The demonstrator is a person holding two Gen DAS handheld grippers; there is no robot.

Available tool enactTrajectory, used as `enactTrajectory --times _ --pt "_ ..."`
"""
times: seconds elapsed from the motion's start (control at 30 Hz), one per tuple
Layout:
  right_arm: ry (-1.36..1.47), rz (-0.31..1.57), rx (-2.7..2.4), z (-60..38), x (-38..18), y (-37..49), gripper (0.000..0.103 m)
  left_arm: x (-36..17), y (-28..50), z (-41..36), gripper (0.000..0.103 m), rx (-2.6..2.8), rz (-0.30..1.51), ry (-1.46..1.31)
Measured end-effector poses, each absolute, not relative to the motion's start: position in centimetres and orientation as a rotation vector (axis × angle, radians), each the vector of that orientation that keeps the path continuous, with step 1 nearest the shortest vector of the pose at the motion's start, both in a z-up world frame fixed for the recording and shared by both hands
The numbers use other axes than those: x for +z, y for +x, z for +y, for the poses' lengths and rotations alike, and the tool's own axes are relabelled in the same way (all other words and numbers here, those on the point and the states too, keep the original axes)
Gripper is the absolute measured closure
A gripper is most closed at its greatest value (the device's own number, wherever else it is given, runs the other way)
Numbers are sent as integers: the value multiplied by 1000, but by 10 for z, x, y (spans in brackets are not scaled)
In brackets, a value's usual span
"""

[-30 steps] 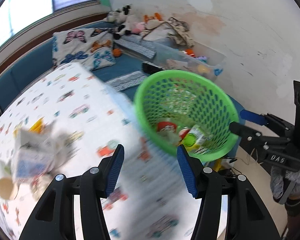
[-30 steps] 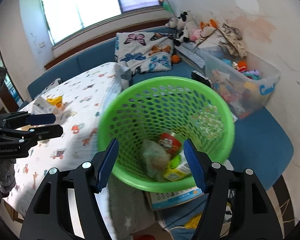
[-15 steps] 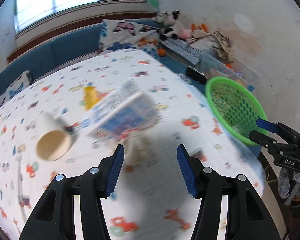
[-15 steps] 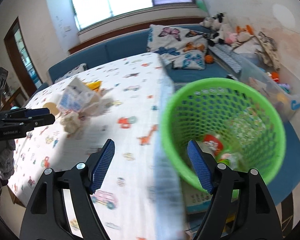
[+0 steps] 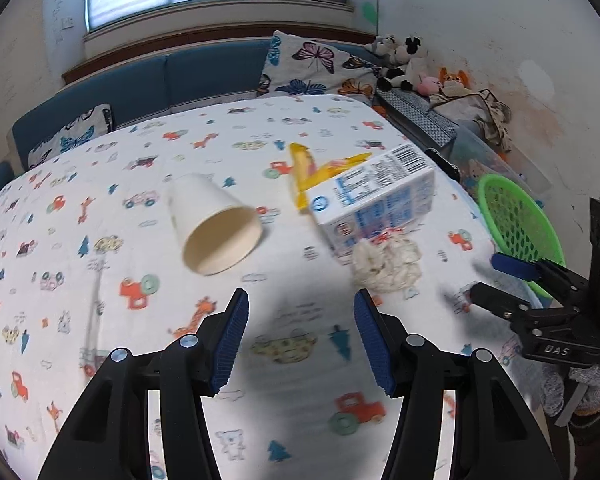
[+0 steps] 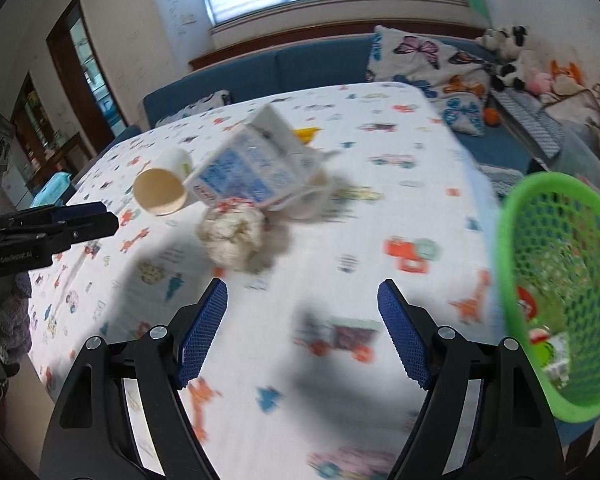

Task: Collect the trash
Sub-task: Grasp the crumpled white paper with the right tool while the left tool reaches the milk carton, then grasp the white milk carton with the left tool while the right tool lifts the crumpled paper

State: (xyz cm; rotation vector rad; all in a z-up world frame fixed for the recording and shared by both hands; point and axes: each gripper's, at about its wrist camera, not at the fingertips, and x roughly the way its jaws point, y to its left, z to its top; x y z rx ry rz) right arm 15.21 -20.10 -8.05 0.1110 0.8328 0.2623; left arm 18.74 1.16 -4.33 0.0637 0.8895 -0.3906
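On the patterned tablecloth [image 5: 100, 200] lie a tipped paper cup [image 5: 212, 228], a white and blue milk carton [image 5: 376, 204], a crumpled paper ball [image 5: 386, 266] and a yellow wrapper [image 5: 312, 168]. My left gripper [image 5: 300, 340] is open and empty, hovering just short of the cup and paper ball. My right gripper [image 6: 302, 328] is open and empty, short of the paper ball [image 6: 234, 236], carton [image 6: 248, 168] and cup [image 6: 160, 188]. The green mesh basket [image 6: 560, 280] stands off the table's right edge and holds several pieces of trash. It also shows in the left wrist view [image 5: 516, 224].
A blue sofa [image 5: 204, 76] with butterfly cushions [image 5: 312, 68] runs behind the table. Stuffed toys [image 5: 404, 60] and a clear storage bin [image 5: 500, 160] sit along the right wall. The other gripper shows at each view's edge: the right one [image 5: 540, 300], the left one [image 6: 48, 224].
Both grippers have swung left, away from the basket and over the table. The cup, carton and paper ball have come to the centre of both views. Both stay open and empty.
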Motion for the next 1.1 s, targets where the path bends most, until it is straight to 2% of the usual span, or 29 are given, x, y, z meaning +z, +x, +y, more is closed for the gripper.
enactTrajectory --times 0.6,0.7,0.77,0.87,1.1 --pt "96 912 260 -134 -108 211 26 -51 190 57 50 -386 885 10" --pt "97 915 248 -135 -110 215 31 -52 190 57 50 -387 885 9" --pt "101 920 246 -135 -112 217 39 -52 190 57 50 -388 884 9" --pt "103 922 251 -135 -113 217 46 -52 190 56 50 -397 880 17" --pt "87 890 270 -146 -103 198 49 -48 196 37 50 -426 870 65"
